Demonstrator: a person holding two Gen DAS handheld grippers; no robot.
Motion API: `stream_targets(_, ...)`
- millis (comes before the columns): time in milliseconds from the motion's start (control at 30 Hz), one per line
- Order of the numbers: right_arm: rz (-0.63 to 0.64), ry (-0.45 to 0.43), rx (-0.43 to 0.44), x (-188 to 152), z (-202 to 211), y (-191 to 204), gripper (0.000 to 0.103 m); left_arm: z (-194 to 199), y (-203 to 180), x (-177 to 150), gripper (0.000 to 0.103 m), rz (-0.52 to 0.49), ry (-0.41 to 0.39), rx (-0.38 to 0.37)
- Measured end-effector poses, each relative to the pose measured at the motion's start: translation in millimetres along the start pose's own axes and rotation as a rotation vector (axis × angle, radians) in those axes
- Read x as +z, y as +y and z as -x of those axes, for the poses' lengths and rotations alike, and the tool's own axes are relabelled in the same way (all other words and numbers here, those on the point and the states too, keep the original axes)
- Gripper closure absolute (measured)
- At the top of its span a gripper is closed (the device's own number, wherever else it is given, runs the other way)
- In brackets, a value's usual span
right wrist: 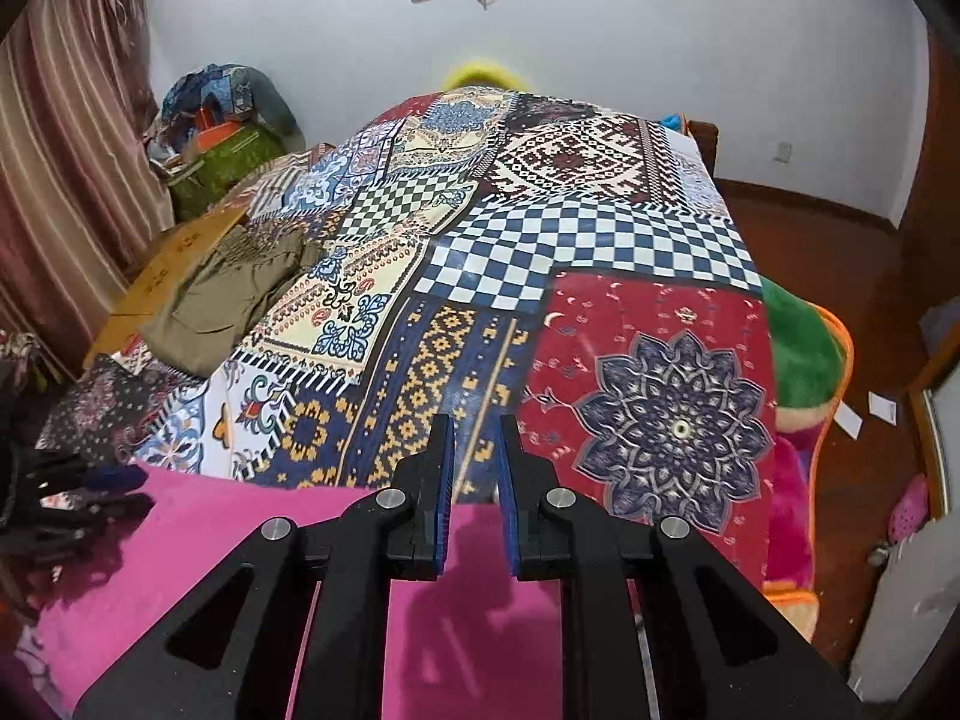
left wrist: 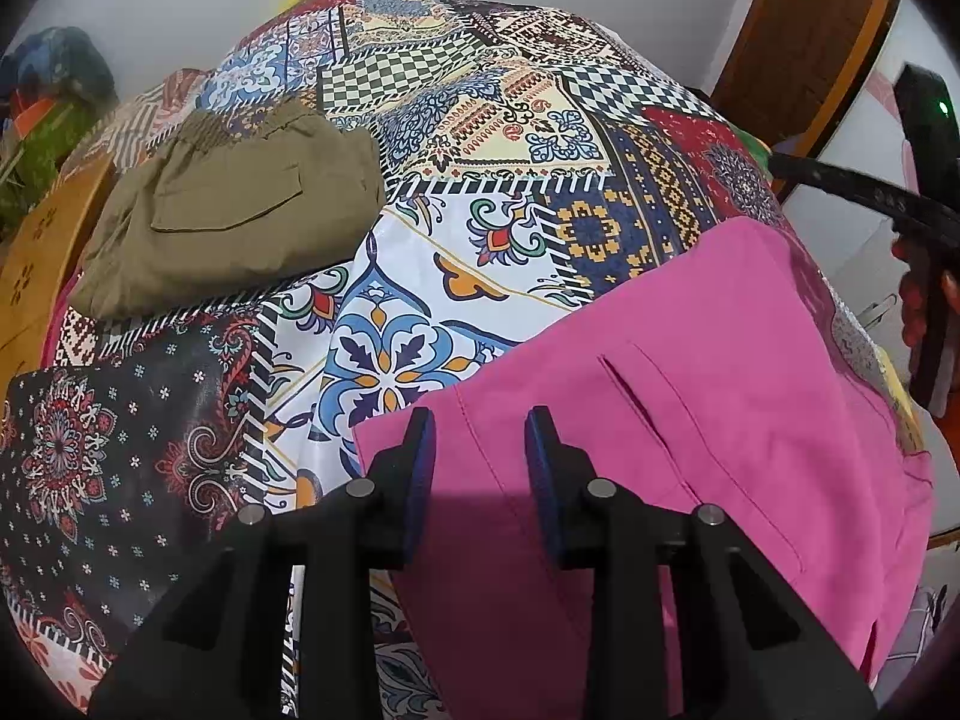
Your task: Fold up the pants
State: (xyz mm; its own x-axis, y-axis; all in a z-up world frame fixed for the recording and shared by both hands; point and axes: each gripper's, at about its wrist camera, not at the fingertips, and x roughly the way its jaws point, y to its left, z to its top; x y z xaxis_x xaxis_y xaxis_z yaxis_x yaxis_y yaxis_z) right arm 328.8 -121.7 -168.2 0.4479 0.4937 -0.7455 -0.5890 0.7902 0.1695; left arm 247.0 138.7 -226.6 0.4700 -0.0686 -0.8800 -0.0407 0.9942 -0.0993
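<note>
Pink pants (left wrist: 690,396) lie flat on the patterned bedspread (left wrist: 456,240) at the near right, a slit pocket facing up. My left gripper (left wrist: 480,426) is open and empty, hovering over the pants' near left edge. In the right wrist view the pink pants (right wrist: 240,540) fill the near foreground. My right gripper (right wrist: 476,438) is open and empty, above the pants' far edge. The left gripper (right wrist: 90,492) shows at that view's left edge.
Folded olive-khaki pants (left wrist: 234,210) lie at the bed's far left, also seen in the right wrist view (right wrist: 222,294). A wooden board (right wrist: 162,276) lies beside them. A bundle of bags (right wrist: 222,132) stands against the wall. The bed's right edge (right wrist: 804,420) drops to a wooden floor.
</note>
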Motion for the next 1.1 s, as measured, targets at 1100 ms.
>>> stream_targets(1100, -0.076, 0.103, -0.196, -43, 4, -61, 0.063, 11, 17, 2, 0.054, 0.048, -0.038, 0.084)
